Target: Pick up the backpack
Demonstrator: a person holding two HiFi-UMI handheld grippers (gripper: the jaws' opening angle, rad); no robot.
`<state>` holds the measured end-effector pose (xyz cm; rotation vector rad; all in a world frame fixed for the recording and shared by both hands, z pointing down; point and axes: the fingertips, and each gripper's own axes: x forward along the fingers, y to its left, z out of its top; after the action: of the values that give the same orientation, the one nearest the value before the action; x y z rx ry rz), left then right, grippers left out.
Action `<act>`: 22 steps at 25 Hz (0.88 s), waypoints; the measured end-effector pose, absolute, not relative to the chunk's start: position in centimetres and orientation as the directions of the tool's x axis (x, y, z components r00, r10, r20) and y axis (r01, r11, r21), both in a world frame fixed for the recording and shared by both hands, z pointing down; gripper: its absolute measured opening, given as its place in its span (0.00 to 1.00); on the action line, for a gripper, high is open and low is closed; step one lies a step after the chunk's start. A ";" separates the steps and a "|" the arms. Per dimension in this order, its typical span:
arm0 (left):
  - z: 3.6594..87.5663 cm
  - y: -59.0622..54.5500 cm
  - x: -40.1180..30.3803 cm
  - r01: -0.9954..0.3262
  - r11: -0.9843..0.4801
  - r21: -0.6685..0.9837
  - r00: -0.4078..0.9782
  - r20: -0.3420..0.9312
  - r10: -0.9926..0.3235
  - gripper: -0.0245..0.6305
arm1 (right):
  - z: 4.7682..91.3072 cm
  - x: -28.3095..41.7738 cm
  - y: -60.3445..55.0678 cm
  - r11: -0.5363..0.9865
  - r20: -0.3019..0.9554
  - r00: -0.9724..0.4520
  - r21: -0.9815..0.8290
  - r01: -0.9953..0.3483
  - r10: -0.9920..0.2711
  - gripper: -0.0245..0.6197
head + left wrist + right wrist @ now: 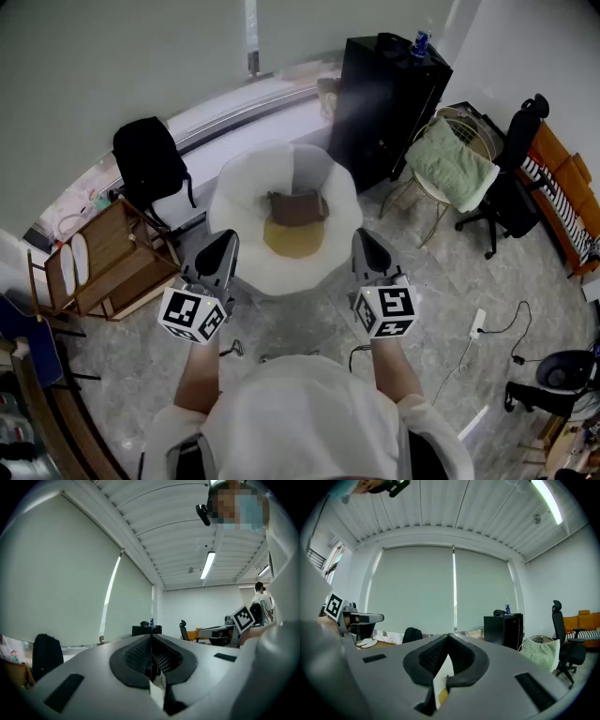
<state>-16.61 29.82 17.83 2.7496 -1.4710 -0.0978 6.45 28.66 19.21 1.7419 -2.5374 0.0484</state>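
- The backpack (148,161) is the black one in the upper left of the head view. It stands upright against the low ledge under the window, with a strap hanging at its right side.
- The left tool (223,244) is clenched, its jaws pressed together with nothing between them. It is held level and points toward the top of the frame, over the white round chair (234,187).
- The right tool (366,238) is also clenched and empty. It runs parallel to the left one, farther toward the right of the frame.
- The relation that matters is that the backpack lies up and to the left of both tools, well apart from them. Neither tool is aimed at it.
- In the left gripper view the backpack (47,656) sits at the far left edge, well off the line of the jaws. In the right gripper view it (412,634) is a small dark shape left of centre.
- The left tool looks nearer, so I judge it the likelier one to reach.
- The backpack's long axis runs upright, so its top seems the easier place to grip.
- A wooden rack (112,253) stands just below the backpack in the frame and may crowd a low approach.
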 end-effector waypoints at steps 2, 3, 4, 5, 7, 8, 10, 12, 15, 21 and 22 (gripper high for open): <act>17.8 29.9 -16.4 -0.824 -0.564 0.045 0.562 -0.047 -0.826 0.10 | 19.1 6.5 28.7 0.358 0.071 -0.356 0.009 -0.934 -0.932 0.08; 17.9 29.9 -16.2 -0.823 -0.567 0.036 0.565 -0.043 -0.824 0.10 | 19.1 6.6 28.7 0.357 0.071 -0.355 0.010 -0.934 -0.932 0.08; 18.0 29.9 -16.1 -0.824 -0.567 0.020 0.566 -0.035 -0.824 0.10 | 19.1 6.6 28.7 0.356 0.072 -0.355 0.011 -0.934 -0.932 0.08; 18.1 29.9 -16.0 -0.825 -0.565 0.004 0.564 -0.024 -0.825 0.10 | 19.1 6.6 28.8 0.357 0.073 -0.355 0.013 -0.934 -0.932 0.08; 18.2 29.9 -15.9 -0.829 -0.559 -0.011 0.559 -0.011 -0.829 0.10 | 19.1 6.6 29.0 0.369 0.075 -0.368 0.008 -0.929 -0.927 0.08; 18.2 30.0 -15.9 -0.831 -0.556 -0.009 0.556 -0.009 -0.831 0.10 | 19.2 6.5 29.1 0.382 0.072 -0.382 -0.006 -0.924 -0.921 0.08; 18.3 29.9 -15.9 -0.833 -0.554 -0.005 0.554 -0.010 -0.833 0.10 | 19.1 6.3 29.3 0.406 0.053 -0.408 -0.050 -0.913 -0.911 0.08; 18.3 30.0 -15.7 -0.833 -0.554 -0.002 0.554 -0.009 -0.833 0.10 | 19.0 6.4 29.4 0.407 0.046 -0.410 -0.059 -0.912 -0.911 0.08; 18.4 30.3 -15.3 -0.834 -0.552 -0.005 0.552 -0.006 -0.834 0.10 | 19.3 6.8 29.7 0.397 0.060 -0.398 -0.022 -0.918 -0.916 0.08; 18.4 30.5 -14.1 -0.850 -0.527 -0.009 0.527 -0.010 -0.850 0.10 | 19.5 8.4 29.7 0.405 0.059 -0.405 -0.013 -0.914 -0.912 0.08; 18.4 30.5 -13.9 -0.853 -0.521 -0.009 0.521 -0.012 -0.853 0.10 | 19.5 8.7 29.6 0.410 0.061 -0.410 -0.012 -0.912 -0.910 0.08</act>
<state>-13.86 30.53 18.43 2.7516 -1.5437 -0.0093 8.65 29.63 19.54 1.6815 -2.6000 0.0671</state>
